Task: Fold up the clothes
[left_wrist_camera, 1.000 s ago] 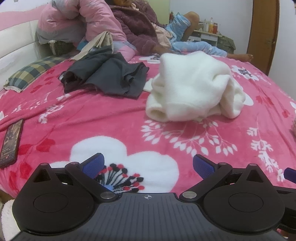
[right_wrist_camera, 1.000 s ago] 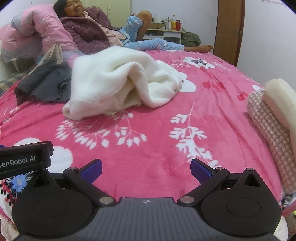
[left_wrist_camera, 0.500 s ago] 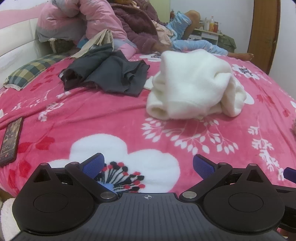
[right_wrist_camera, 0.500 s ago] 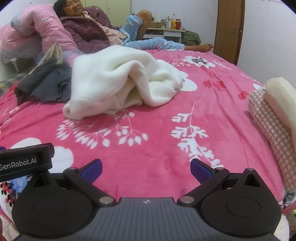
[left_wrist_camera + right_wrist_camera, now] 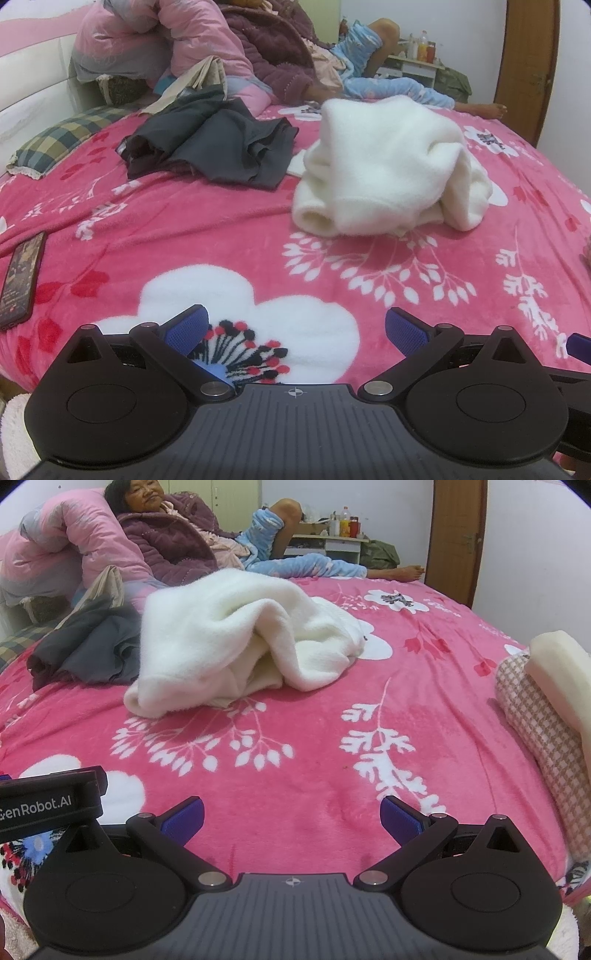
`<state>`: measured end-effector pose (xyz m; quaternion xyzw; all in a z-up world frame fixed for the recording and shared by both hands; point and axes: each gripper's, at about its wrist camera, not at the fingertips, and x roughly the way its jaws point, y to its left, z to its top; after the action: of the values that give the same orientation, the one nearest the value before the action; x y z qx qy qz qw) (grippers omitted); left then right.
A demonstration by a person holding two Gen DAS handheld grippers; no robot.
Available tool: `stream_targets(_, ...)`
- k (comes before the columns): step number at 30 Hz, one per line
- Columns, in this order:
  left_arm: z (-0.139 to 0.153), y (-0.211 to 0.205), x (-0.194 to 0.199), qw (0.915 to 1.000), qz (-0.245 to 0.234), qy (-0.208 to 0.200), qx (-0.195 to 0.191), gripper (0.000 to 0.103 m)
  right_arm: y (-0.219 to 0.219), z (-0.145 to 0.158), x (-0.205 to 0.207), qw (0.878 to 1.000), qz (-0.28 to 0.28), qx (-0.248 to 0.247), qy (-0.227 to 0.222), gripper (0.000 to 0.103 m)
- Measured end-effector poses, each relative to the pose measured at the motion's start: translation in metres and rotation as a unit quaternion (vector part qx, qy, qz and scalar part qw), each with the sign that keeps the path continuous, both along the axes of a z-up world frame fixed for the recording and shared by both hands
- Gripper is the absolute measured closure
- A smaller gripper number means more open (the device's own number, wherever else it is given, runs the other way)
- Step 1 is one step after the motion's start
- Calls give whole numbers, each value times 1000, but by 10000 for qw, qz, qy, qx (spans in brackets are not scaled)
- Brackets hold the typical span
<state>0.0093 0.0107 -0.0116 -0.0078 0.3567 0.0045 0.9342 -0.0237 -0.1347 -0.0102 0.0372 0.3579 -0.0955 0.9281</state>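
Note:
A crumpled white fleece garment (image 5: 391, 170) (image 5: 236, 638) lies in a heap in the middle of the pink flowered blanket (image 5: 221, 243) (image 5: 332, 709). Left of it and farther back sprawls a dark grey garment (image 5: 214, 147) (image 5: 92, 650). My left gripper (image 5: 295, 326) hovers open near the bed's front edge, well short of the white heap, nothing between its blue pads. My right gripper (image 5: 291, 814) is likewise open and empty, with the white garment ahead and to the left. The left gripper's body shows at the right wrist view's lower left.
A person (image 5: 177, 535) reclines at the head of the bed beside a pink quilt (image 5: 155, 40). A phone (image 5: 20, 277) lies at the left edge, a plaid pillow (image 5: 62, 138) behind it. Folded checked and cream items (image 5: 546, 709) are stacked on the right. A wooden door (image 5: 458, 535) stands behind.
Both grippers have drifted slightly forward over the bed, so the white garment looks a little nearer. The jaws stay open and the clothes have not moved.

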Motion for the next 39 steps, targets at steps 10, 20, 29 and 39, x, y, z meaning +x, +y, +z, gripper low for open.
stream_targets(10, -1, 0, 1, 10000, 19, 13, 0, 0, 0, -1, 0, 10000, -16, 11, 5, 0)
stream_targets(20, -3, -2, 2, 10000, 2, 45, 11, 0, -1, -4, 1, 10000, -39, 35, 41, 0)
stream_targets(29, -10, -3, 9, 9999, 54, 132, 73, 0, -10, -13, 4, 9998, -120, 111, 94, 0)
stream_targets(39, -24, -2, 25, 9983, -286, -204, -471, 0, -43, -28, 15, 9988, -282, 288, -292, 0)
